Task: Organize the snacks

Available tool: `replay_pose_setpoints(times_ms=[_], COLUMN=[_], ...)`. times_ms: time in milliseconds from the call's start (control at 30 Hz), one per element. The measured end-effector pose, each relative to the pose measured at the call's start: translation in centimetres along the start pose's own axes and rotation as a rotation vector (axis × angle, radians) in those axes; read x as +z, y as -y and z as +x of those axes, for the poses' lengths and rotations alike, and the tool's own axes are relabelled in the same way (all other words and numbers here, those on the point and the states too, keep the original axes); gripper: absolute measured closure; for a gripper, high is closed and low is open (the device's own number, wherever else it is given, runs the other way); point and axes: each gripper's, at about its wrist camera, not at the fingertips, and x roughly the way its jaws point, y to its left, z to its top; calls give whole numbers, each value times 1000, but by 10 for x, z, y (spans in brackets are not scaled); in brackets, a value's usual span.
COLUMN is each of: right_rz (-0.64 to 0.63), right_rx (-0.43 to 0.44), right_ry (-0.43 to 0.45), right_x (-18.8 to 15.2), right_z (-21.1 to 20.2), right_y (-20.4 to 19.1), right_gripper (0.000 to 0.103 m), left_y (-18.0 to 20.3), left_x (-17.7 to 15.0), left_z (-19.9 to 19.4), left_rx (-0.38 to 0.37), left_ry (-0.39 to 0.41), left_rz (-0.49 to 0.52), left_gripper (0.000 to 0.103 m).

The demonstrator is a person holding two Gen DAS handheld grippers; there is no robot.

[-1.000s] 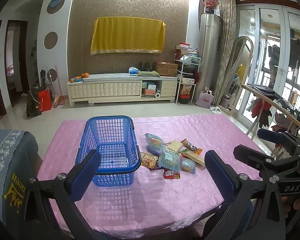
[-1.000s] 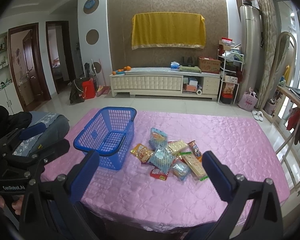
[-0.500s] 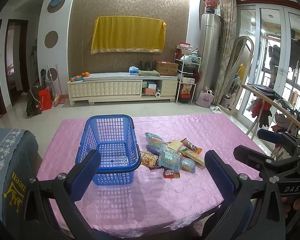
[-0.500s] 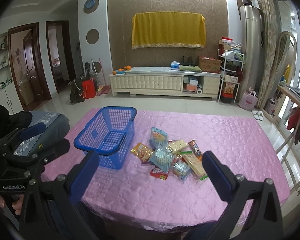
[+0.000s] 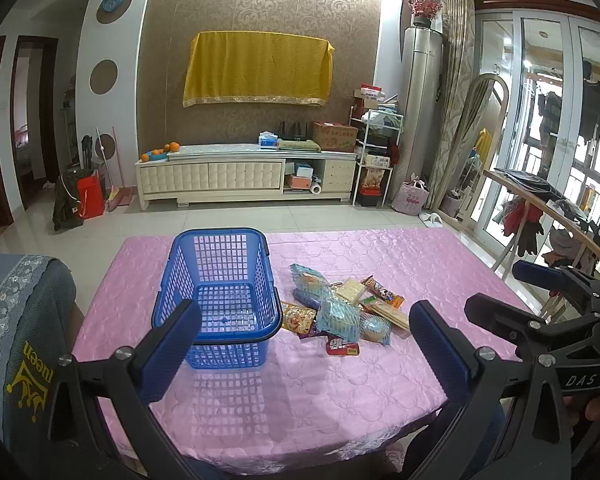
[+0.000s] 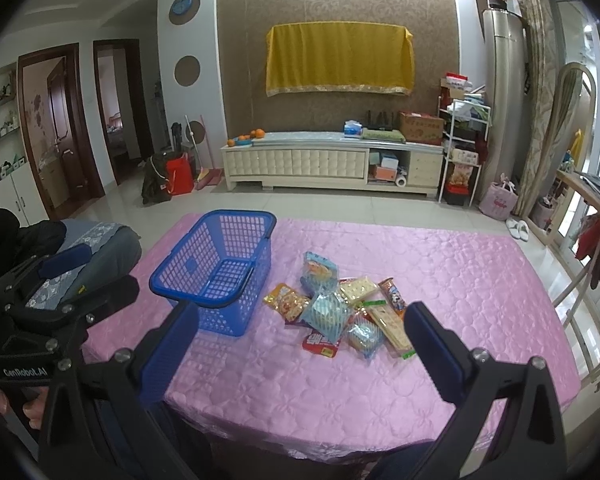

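Observation:
An empty blue plastic basket (image 5: 220,296) (image 6: 216,268) stands on the pink tablecloth (image 5: 300,392) (image 6: 440,276), its handle folded down over the near rim. Right of it lies a heap of several snack packets (image 5: 340,308) (image 6: 340,308), among them a light blue bag (image 6: 326,314), a red sachet (image 6: 319,342) and a long cracker pack (image 6: 390,326). My left gripper (image 5: 300,332) is open, held back over the near table edge with nothing between its fingers. My right gripper (image 6: 300,332) is open too, likewise short of the snacks. Each gripper shows at the edge of the other's view.
A chair back draped with a grey embroidered cover (image 5: 16,328) stands at the table's left side. Beyond the table are tiled floor, a white TV cabinet (image 5: 244,176) and a clothes rack (image 5: 540,208) at the right.
Both views have shifted very slightly; basket and snacks sit a touch higher in frame. Neither gripper has opened, shut or touched anything.

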Motion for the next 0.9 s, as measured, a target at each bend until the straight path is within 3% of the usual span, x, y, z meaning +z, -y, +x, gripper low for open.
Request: replay_pose_setpoints(times_ms=[500, 900], right_rz=[-23, -32], right_rx=[27, 28], right_ry=[-3, -23], right_x=[10, 33], right_z=[3, 31], right_y=[11, 53], right_gripper=[0, 0], left_y=[12, 35], left_x=[12, 44], left_z=[13, 69], left_rx=[-39, -102], left_ry=[-23, -97], left_rz=[51, 74], left_gripper=[0, 0])
